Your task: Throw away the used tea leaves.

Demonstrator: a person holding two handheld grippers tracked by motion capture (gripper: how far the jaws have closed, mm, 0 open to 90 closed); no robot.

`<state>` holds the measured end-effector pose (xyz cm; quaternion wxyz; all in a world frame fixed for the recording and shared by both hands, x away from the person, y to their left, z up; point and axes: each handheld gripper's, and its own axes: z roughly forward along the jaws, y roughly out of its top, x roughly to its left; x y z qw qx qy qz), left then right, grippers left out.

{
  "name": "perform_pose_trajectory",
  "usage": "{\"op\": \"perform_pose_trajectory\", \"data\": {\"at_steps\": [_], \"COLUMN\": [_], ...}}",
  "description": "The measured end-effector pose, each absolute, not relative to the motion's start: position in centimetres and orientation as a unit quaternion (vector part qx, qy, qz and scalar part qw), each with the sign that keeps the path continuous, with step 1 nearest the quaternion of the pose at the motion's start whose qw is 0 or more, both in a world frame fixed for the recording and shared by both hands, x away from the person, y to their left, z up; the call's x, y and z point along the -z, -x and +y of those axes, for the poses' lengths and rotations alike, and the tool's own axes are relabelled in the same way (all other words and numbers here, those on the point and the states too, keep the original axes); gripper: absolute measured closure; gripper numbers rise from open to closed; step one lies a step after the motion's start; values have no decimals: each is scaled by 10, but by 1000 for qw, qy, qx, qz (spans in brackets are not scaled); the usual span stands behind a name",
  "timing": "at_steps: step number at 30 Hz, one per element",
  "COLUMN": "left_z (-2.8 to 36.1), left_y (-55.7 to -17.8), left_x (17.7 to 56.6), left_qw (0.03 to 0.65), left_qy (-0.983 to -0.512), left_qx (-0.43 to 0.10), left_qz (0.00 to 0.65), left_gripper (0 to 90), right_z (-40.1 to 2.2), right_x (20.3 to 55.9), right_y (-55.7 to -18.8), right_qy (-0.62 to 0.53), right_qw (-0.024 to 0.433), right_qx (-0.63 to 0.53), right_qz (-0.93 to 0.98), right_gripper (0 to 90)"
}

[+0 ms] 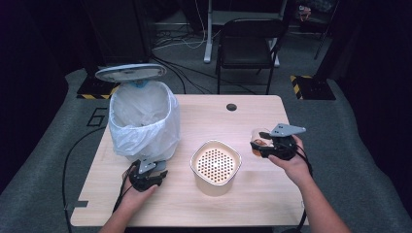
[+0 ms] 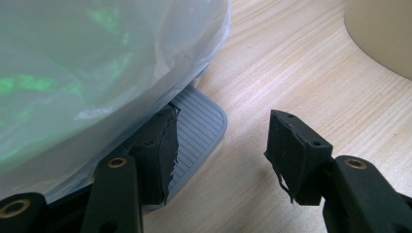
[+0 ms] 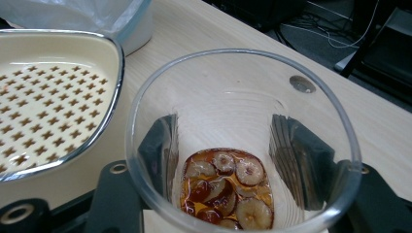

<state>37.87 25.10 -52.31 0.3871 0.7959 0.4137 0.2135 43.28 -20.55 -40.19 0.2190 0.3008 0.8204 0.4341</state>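
- Right gripper (image 1: 261, 143): jaws clamped on a clear plastic cup (image 1: 259, 141), one pad on each side of the wall, seen through the plastic in the right gripper view.
- Cup sits at the right side of the table (image 1: 204, 116), right of the strainer bowl (image 1: 215, 165), tilted toward that gripper's camera. Amber liquid with sliced red fruit (image 3: 225, 188) pooled at the bottom.
- Left gripper (image 1: 145, 177): low at the foot of the trash bin (image 1: 143, 119), on its near side. Log puts it at its tightest, yet a clear gap shows between the pads; nothing between them.
- Left pad rests on the bin's grey ribbed pedal (image 2: 199, 127), under the overhanging bag (image 2: 97, 73).
- Bin lid (image 1: 130, 72) is up.
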Motion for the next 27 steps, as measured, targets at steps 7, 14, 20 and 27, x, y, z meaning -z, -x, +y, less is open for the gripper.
{"op": "perform_pose_trajectory", "data": {"at_steps": [7,14,20,27], "left_z": [252,252,252,252], "left_y": [-379,-379,-379,-379], "left_x": [523,522,522,522], "left_qw": [385,385,385,385], "left_qy": [-798,-799,-798,-798], "left_qx": [-210,-209,-211,-210], "left_qz": [413,413,413,413], "left_gripper": [449,449,449,449], "right_z": [-191,-171,-156,-147], "right_x": [399,391,384,378], "right_y": [-449,-460,-459,-459], "right_qy": [-285,-243,-215,-197], "right_qw": [221,222,231,222], "right_qx": [-430,-445,-448,-455], "right_qz": [827,833,837,840], "right_gripper": [442,442,440,439]}}
